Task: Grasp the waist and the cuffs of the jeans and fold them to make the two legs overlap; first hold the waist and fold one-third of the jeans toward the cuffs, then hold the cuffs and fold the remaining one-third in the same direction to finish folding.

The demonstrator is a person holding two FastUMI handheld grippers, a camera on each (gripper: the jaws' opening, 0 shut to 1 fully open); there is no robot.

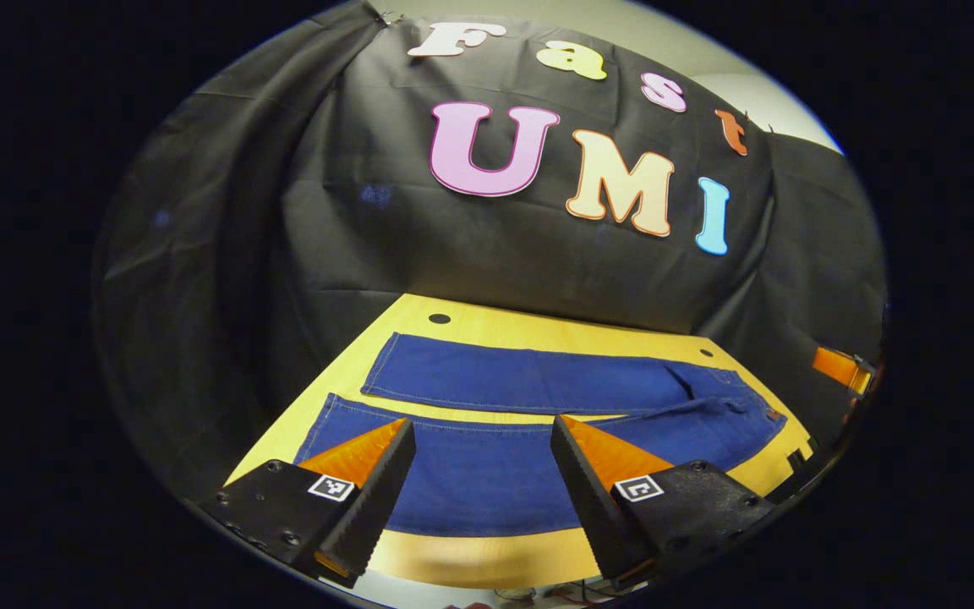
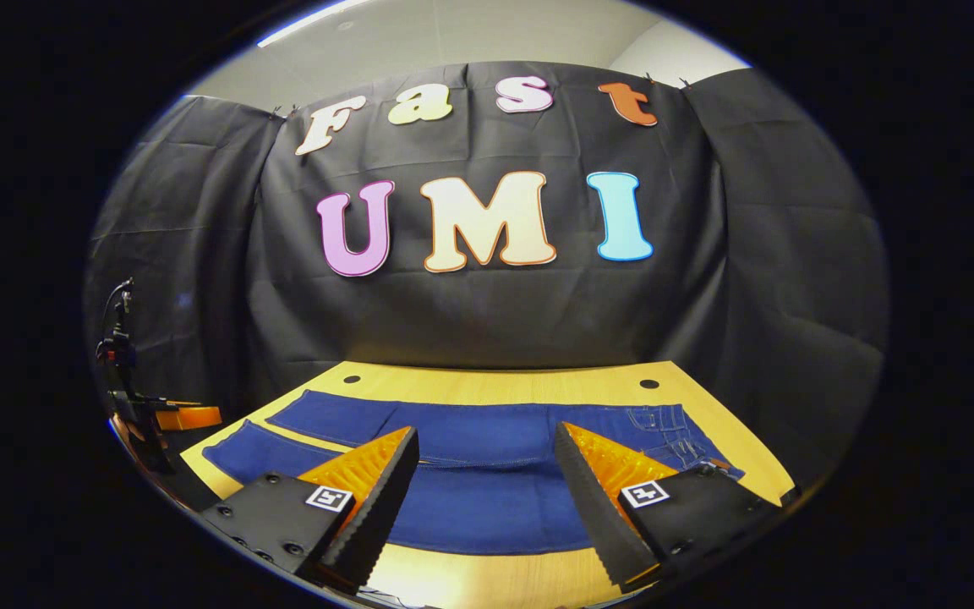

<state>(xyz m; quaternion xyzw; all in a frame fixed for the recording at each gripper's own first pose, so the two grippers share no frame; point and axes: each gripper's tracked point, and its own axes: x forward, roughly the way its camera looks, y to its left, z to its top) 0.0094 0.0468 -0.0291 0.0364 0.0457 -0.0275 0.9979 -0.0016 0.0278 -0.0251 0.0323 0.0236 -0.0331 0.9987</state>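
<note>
Both tools hang wide open with nothing in them. At the bottom of the left gripper view the left gripper (image 1: pixel 480 461) sits over the near leg, toward the cuff end; at the bottom of the right gripper view the right gripper (image 2: pixel 487 469) is nearer the waist. Beyond them the jeans (image 1: pixel 538 381) lie flat on the yellow wooden table (image 1: pixel 487 560), legs splayed apart, waist at frame right. I'd pinch waist and cuff of the near leg together and carry it squarely onto the far one. No containers here.
</note>
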